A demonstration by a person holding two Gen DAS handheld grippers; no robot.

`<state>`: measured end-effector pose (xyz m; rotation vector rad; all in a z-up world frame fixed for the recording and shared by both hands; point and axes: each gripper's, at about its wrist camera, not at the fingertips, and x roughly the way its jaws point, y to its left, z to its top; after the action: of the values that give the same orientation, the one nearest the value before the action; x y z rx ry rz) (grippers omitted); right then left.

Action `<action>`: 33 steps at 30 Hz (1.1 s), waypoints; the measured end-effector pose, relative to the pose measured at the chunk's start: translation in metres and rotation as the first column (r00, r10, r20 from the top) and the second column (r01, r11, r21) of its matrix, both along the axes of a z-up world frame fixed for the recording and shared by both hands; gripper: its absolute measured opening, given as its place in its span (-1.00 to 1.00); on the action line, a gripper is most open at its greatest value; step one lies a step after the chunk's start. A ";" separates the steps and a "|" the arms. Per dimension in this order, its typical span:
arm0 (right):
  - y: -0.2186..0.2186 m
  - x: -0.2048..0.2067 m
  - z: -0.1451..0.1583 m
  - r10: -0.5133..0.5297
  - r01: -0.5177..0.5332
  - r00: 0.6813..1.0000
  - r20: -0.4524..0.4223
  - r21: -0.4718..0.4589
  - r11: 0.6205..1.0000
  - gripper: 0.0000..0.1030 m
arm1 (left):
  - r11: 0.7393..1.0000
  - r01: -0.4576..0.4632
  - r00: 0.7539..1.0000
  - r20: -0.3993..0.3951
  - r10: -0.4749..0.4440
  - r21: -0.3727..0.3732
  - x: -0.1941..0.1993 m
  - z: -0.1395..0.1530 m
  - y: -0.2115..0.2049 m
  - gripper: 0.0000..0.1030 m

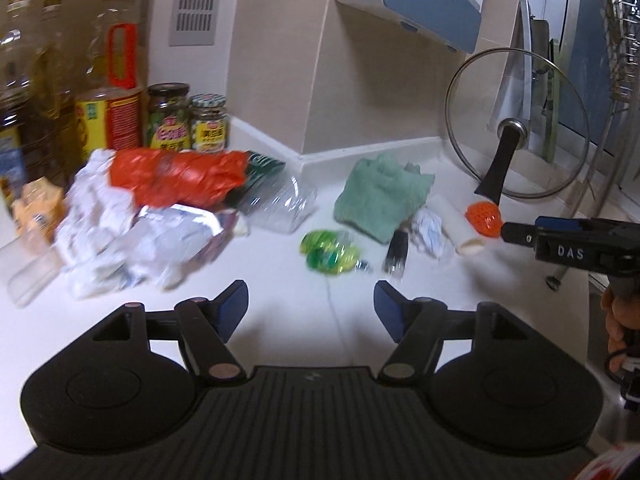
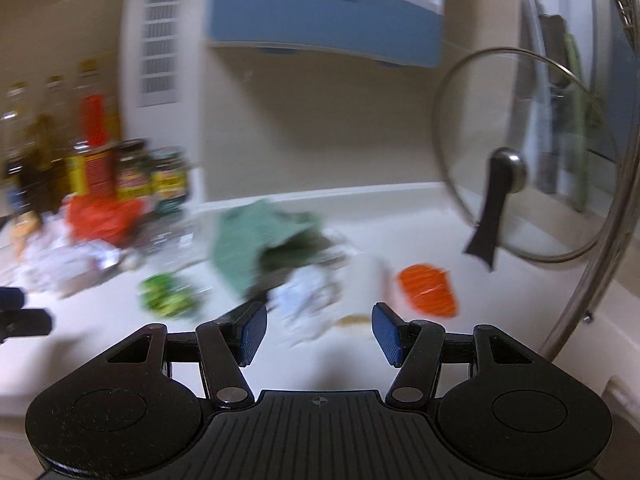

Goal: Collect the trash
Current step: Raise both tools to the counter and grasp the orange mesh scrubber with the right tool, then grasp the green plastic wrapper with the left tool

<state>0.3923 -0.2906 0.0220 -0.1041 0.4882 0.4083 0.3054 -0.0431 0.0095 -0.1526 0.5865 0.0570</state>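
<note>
Both pairs of tongs are seen empty above the white countertop [image 1: 280, 264], with nothing between the pads. The left gripper [image 1: 311, 307] is held with its jaws standing wide, and the right gripper [image 2: 319, 335] is likewise parted around bare air, a little less widely. The trash is spread ahead of both. Straight ahead of the left gripper and nearest to it lies the green crumpled wrapper [image 1: 330, 255], with a small dark item just to its right that cannot be identified. Far off to its left the large heap of white crumpled paper [image 1: 100, 224] and the red plastic bag [image 1: 176, 178] is found, touching the clear plastic container [image 1: 280, 204]. For the right gripper, a crumpled white paper ball [image 2: 308, 308] lies directly ahead and close, with the orange mesh piece [image 2: 428, 290] just ahead and to the right, in front of the leaning glass lid [image 2: 532, 152]. The green cloth [image 1: 380, 196] lies beyond, and is probably not trash. It is judged that the wrapper falls to the left hand and the paper ball to the right, each being reached by a short forward and downward move.
</note>
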 end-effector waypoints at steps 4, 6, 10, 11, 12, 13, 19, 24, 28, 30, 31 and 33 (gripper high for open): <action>-0.005 0.040 -0.005 -0.069 0.070 0.997 0.032 -0.057 0.996 0.14 | 1.000 -0.005 1.000 -0.009 0.005 0.006 0.029 -0.003 -0.009 0.34; -0.008 0.062 -0.012 -0.096 0.098 0.995 0.029 -0.076 0.992 0.14 | 1.000 -0.011 1.000 -0.016 0.011 0.008 0.041 -0.005 -0.012 0.34; -0.014 0.102 -0.029 -0.129 0.128 0.992 -0.003 -0.112 0.985 0.14 | 0.999 -0.034 0.999 -0.034 0.034 0.019 0.061 -0.011 -0.015 0.36; -0.015 0.110 -0.034 -0.134 0.132 0.991 -0.010 -0.126 0.983 0.14 | 0.999 -0.040 0.998 -0.040 0.041 0.022 0.065 -0.013 -0.015 0.36; -0.016 0.118 -0.039 -0.140 0.137 0.990 -0.015 -0.138 0.981 0.14 | 0.999 -0.048 0.998 -0.045 0.049 0.023 0.069 -0.015 -0.015 0.36; -0.017 0.124 -0.043 -0.143 0.139 0.990 -0.020 -0.149 0.979 0.14 | 0.998 -0.054 0.997 -0.051 0.055 0.025 0.072 -0.017 -0.016 0.36; -0.020 0.150 -0.066 -0.135 0.122 0.989 -0.053 -0.198 0.973 0.13 | 0.997 -0.063 0.994 -0.082 0.066 0.041 0.091 -0.029 -0.021 0.36; -0.025 0.153 -0.072 -0.131 0.119 0.990 -0.053 -0.192 0.974 -0.23 | 0.997 -0.050 0.993 -0.100 0.056 0.054 0.099 -0.035 -0.027 0.36; -0.027 0.142 -0.063 -0.121 0.116 0.992 -0.021 -0.159 0.980 -0.26 | 0.997 -0.043 0.993 -0.106 0.050 0.061 0.104 -0.038 -0.030 0.36; -0.029 0.134 -0.056 -0.112 0.110 0.994 -0.009 -0.131 0.985 -0.26 | 0.997 -0.039 0.993 -0.107 0.046 0.064 0.107 -0.039 -0.030 0.36; -0.029 0.129 -0.052 -0.106 0.104 0.994 -0.007 -0.120 0.987 -0.26 | 0.997 -0.039 0.993 -0.107 0.046 0.065 0.109 -0.040 -0.031 0.34; -0.028 0.121 -0.047 -0.088 0.086 0.996 -0.014 -0.095 0.992 -0.26 | 0.997 -0.041 0.993 -0.108 0.048 0.064 0.113 -0.042 -0.030 0.29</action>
<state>0.5131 -0.3184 -0.0248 -0.1700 0.5281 0.3009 0.4184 -0.0733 -0.0327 -0.1028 0.6895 0.1274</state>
